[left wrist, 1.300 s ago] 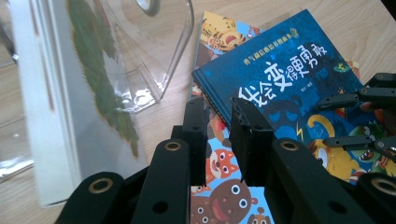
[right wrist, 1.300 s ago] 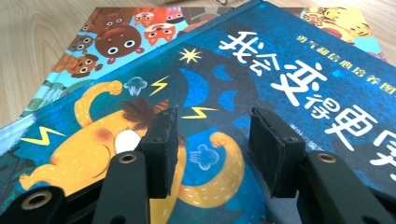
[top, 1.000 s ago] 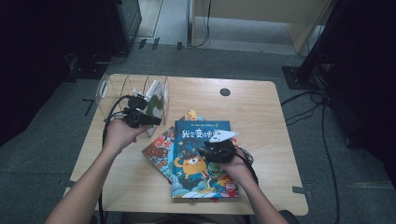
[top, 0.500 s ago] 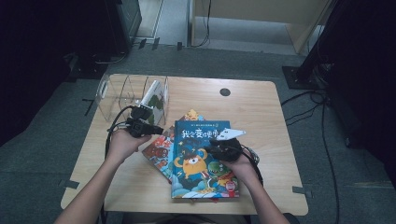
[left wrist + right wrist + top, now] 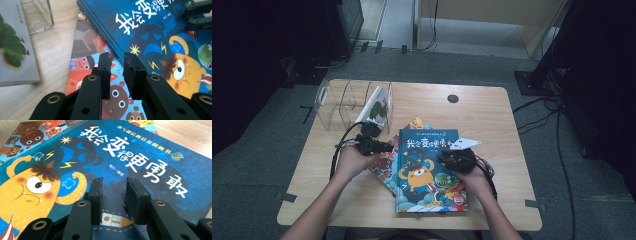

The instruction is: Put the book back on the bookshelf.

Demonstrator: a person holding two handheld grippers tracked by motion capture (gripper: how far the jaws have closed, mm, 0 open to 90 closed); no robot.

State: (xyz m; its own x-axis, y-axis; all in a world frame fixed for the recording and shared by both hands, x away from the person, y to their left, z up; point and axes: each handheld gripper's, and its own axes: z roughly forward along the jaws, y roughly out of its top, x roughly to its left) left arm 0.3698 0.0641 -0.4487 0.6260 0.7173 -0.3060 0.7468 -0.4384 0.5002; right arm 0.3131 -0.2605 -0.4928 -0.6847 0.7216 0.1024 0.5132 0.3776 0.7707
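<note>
A blue picture book [image 5: 427,170] with an orange monster on its cover lies flat on the wooden table [image 5: 492,115]. It partly covers an orange picture book [image 5: 384,167]. My left gripper [image 5: 386,147] hovers low over the orange book [image 5: 85,50] beside the blue book's spine [image 5: 105,42]; its jaws stand a narrow gap apart with nothing between them [image 5: 117,56]. My right gripper [image 5: 442,156] is over the blue cover [image 5: 125,157]. Its jaws have just been closing and still stand apart, empty [image 5: 113,181]. The right gripper's jaws also show at the top right of the left gripper view [image 5: 197,15].
A clear plastic rack [image 5: 343,102] stands at the back left, with a white book with a green picture [image 5: 377,106] leaning in its right slot. That book [image 5: 12,45] lies close to my left gripper. A cable hole [image 5: 453,98] sits at the back middle.
The left hand has come down and toward the books, away from the rack. The right hand has shifted slightly over the blue cover.
</note>
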